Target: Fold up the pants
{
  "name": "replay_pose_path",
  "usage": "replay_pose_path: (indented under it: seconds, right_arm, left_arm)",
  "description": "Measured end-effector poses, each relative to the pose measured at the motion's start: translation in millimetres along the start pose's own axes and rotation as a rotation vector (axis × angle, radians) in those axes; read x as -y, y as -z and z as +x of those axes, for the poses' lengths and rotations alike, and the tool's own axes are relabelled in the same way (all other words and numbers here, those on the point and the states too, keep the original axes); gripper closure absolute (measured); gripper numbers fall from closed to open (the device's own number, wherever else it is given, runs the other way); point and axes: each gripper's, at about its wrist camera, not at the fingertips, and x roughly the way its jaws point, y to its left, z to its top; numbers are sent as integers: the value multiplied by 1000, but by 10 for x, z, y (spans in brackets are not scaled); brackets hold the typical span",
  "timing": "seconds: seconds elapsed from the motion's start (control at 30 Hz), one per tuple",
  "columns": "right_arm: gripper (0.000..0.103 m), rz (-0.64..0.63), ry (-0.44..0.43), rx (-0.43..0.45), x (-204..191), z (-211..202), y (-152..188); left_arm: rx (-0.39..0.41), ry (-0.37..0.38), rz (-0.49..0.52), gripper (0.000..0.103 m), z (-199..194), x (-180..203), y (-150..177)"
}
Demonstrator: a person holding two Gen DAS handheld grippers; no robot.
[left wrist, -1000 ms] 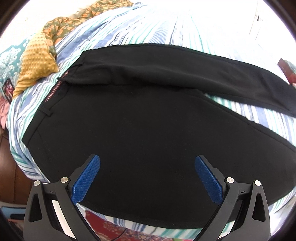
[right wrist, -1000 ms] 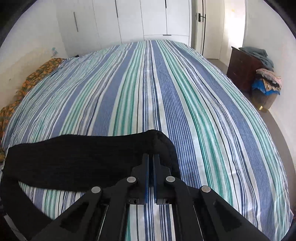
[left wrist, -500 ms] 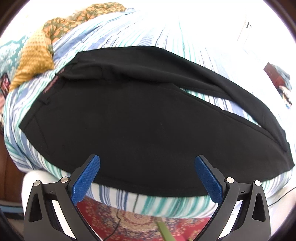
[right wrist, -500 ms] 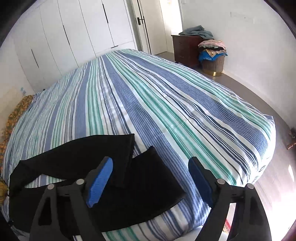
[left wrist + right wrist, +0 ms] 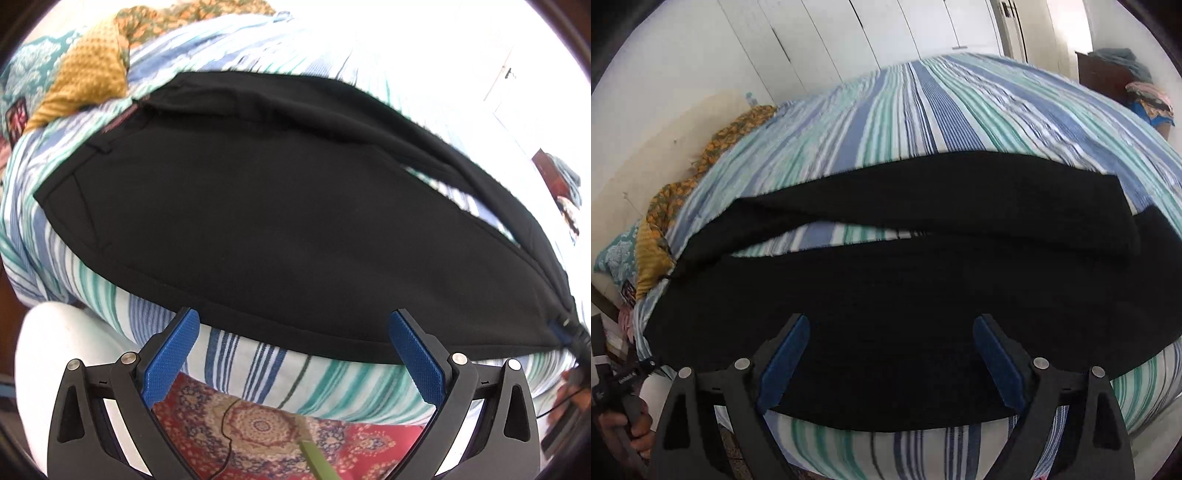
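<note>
Released and pulled back: far leg now lying beside the near one.

Both spread wide, right gripper (image 5: 888,354) no longer clamped on the hem, left gripper (image 5: 293,349) empty too; pants (image 5: 280,206) flat near the bed (image 5: 923,110) edge, just beyond both (legs not yet stacked).

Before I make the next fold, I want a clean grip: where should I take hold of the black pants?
Probably the black pants are best taken at the hem end of the far leg, from the right, fingers sliding flat under its edge. It lies splayed from the near leg, striped sheet showing between. The left gripper could pin the waistband.
</note>
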Motion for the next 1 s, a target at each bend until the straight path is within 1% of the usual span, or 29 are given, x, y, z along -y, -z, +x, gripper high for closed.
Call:
replay_pose_path:
  seconds: [0.03,0.07,0.13,0.2,0.4,0.6,0.7,0.87,1.0]
  right_arm:
    - [13,25,-15,-45,81,127,55]
    - [13,36,-32,-53,136,184,107]
    - [7,33,-46,-29,155,174,138]
    - [0,24,-51,-29,115,190,141]
    - [0,-68,34,-45,-24,268,202]
    - [0,-90,65,-37,-95,313,209]
    - [0,-107,88,-40,-144,351,209]
    - [0,-112,92,-47,-160,373,192]
    - [0,-129,106,-43,-202,392,197]
  left_arm:
    - [-14,0,-4,1,37,2,3]
    - [-21,-1,-5,1,58,9,6]
    - [-27,0,0,1,77,15,14]
    - [-31,-8,5,1,94,29,23]
    - [-57,5,-32,1,157,-14,42]
    - [-28,-14,-20,1,49,-20,68]
    - [-29,-24,-30,1,0,-43,98]
    - [-21,-42,-37,1,-102,-75,98]
    - [-14,-57,-32,1,-158,-14,121]
